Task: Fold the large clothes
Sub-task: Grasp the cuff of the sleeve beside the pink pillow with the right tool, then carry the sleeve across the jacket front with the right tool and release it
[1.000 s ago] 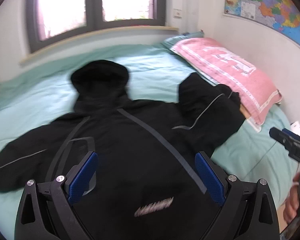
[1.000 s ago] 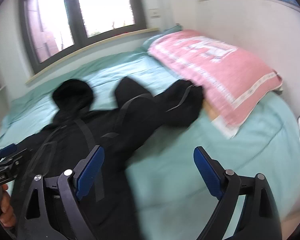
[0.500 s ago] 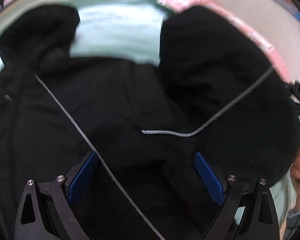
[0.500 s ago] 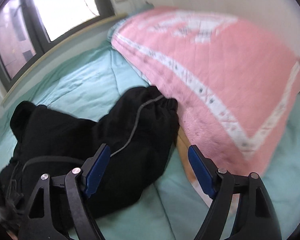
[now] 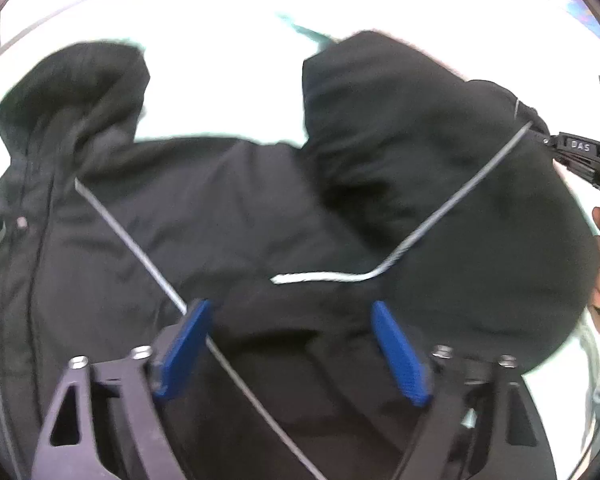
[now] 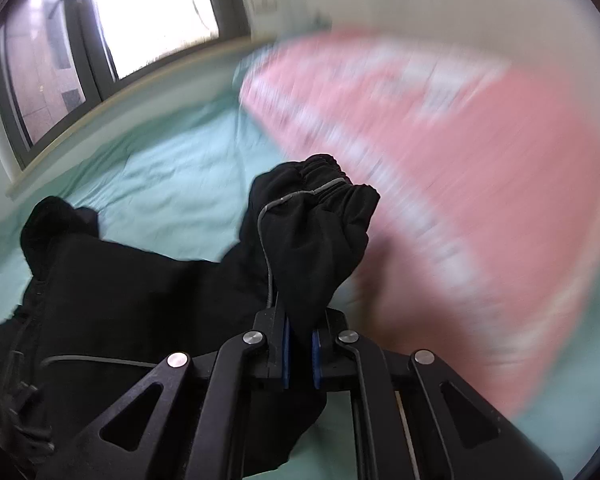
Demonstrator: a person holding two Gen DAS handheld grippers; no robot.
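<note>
Black jacket (image 6: 132,304) spread on the bed (image 6: 172,168), hood toward the window edge. Right tool (image 6: 299,340) has just closed and pinches the sleeve (image 6: 312,232), whose long axis runs cuff-first toward the pillow-side edge. Left tool (image 5: 290,354), jaws narrowing but wide, straddles the shoulder fabric, gripping nothing.

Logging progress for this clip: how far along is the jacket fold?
Barely begun. The black jacket lies spread on the green bedsheet, nothing folded yet. In hand: the right gripper, jaws just closed, pinches the sleeve near its cuff; the left gripper, jaws narrowing but open, hovers over the body. Left: both sleeves, body, hood.
</note>
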